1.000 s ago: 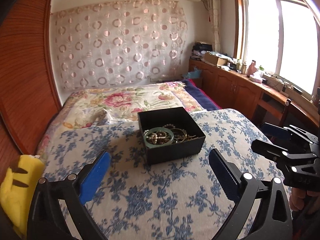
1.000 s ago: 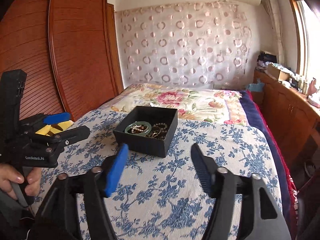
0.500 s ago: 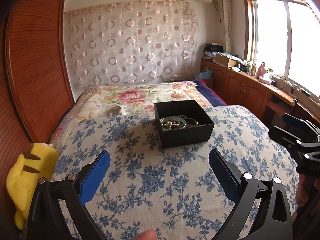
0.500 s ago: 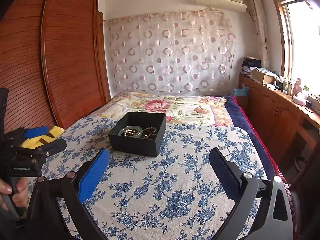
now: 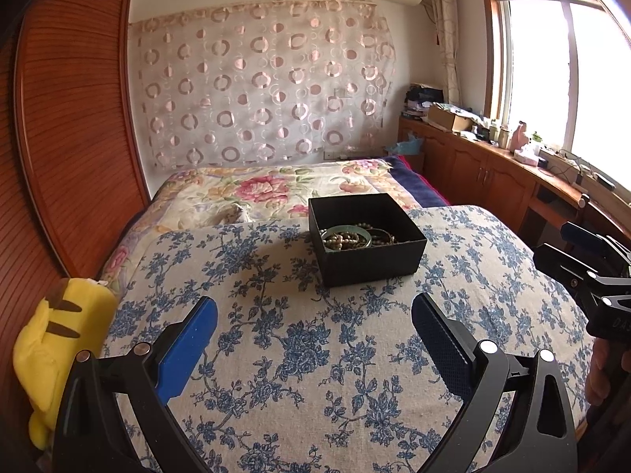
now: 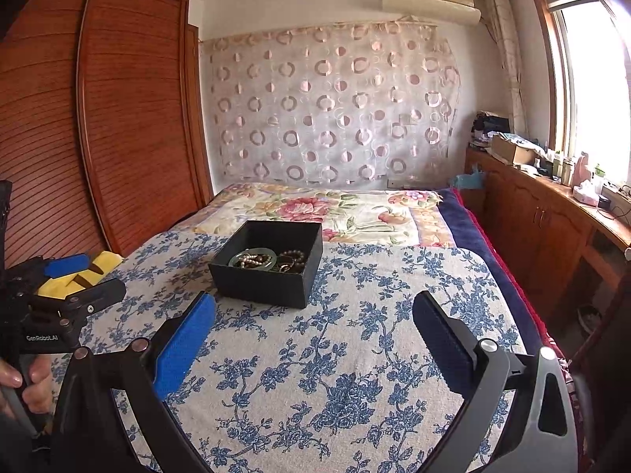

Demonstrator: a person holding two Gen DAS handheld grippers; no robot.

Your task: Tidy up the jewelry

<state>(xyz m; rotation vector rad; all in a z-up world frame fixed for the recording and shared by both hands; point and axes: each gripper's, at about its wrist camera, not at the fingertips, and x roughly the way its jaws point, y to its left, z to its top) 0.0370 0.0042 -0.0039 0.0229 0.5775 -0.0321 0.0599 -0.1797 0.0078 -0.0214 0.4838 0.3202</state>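
From the left wrist, a bed spread with a blue-flowered cloth (image 5: 315, 354) fills the foreground, a floral quilt (image 5: 268, 187) lies beyond it, a circle-patterned curtain (image 5: 260, 90) covers the far wall, and wooden cabinets run under a bright window (image 5: 560, 79) on the right. One black box (image 5: 364, 238) sits on the cloth well ahead of the left gripper (image 5: 313, 339), whose jaws are spread with nothing between them; inside lie one green bangle (image 5: 347, 232) and several bead strands, too tangled to count. One yellow plush toy (image 5: 55, 343) lies at the bed's left edge. Compared with a second ago the box appears farther off and the view takes in more of the room. From the right wrist, louvred wardrobe doors (image 6: 130, 118) stand left, and the same single box (image 6: 268, 268) rests ahead of the right gripper (image 6: 313, 335), released wide and empty, wider than a second ago. There are two grippers in all.
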